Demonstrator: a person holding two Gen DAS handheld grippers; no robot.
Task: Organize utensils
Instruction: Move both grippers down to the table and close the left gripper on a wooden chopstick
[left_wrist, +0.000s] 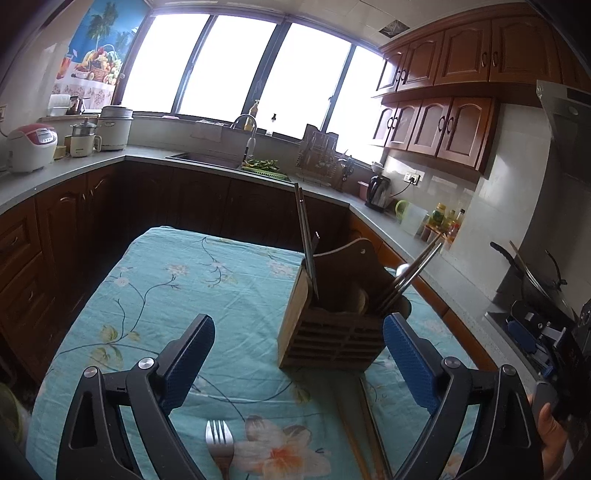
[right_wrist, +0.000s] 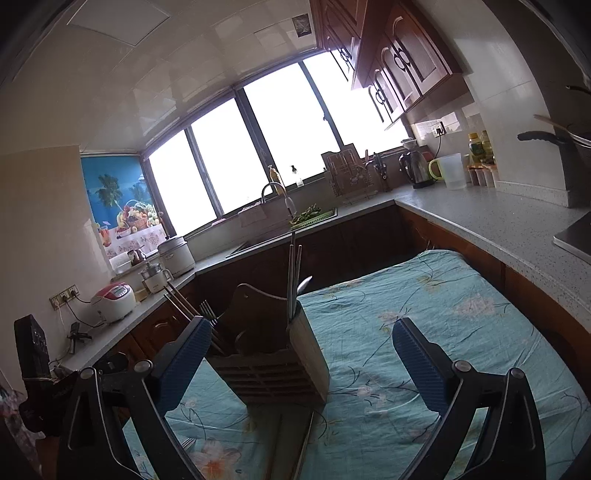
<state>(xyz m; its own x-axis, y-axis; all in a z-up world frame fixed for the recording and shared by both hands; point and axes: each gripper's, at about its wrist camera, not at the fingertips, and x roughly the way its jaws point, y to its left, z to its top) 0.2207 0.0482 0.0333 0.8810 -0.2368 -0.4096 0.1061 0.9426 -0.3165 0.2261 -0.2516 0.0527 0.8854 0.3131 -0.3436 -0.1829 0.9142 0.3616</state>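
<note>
Both grippers wide open and empty, fork (left_wrist: 220, 441) lying lower centre on the tablecloth (left_wrist: 177, 280), handle toward the bottom edge, nearest left gripper (left_wrist: 299, 341), holder (left_wrist: 332, 332) beyond.

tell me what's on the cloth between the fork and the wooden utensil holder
Nothing but bare floral tablecloth. In the left wrist view, the fork lies near the bottom edge and the utensil holder stands further back, with only cloth between.

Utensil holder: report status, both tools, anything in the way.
Left tool open, empty. Right tool open, empty. Utensil holder upright on tablecloth, partly filled. Fork and chopsticks lie loose; nothing blocking.
</note>
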